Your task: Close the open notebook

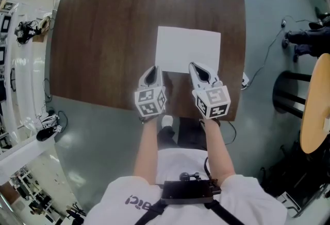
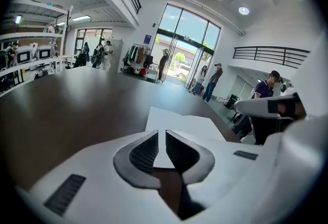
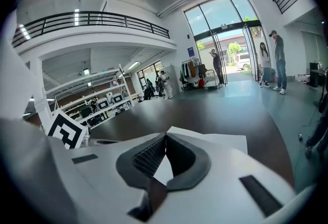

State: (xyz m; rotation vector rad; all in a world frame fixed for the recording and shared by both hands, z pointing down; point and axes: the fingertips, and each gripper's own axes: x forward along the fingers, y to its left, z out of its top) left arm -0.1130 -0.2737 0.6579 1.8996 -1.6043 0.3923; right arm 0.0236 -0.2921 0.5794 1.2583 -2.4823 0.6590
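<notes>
Grippers are both shut & empty: L gripper (image 1: 152, 69) is shown in its own view w/ jaws drawn together to a hairline slit and nothing caught btwn them. R gripper (image 1: 193, 66) is shown w/ its tips meeting, likewise nothing held. Notebook (image 1: 188, 49) is laid flat on the table (image 1: 98, 33), white pages up, at approx. 3 o'clock of table centre. L gripper is held just beside the notebook's 7 o'clock corner, and R gripper is placed over its near edge at approx. 6 o'clock. Contact w/ the paper can't be told from any view. In L gripper view the notebook (image 2: 179, 120) is seen just ahead of the jaws, at 12 to 1 o'clock, w/ a faint step or crease across it. In R gripper view the notebook (image 3: 225, 142) is seen at 1 o'clock of the tips. Re progress: nothing of the closing is judged done. Notebook is still spread open, no page or cover is seen lifted, and the spine can't be made out. All is judged left to do: an edge is to be caught or got under, one half is to be swung over the other, and the cover is to be pressed down. W/ both sets of jaws together, an edge prob. can't be pinched until one pair is parted.
</notes>
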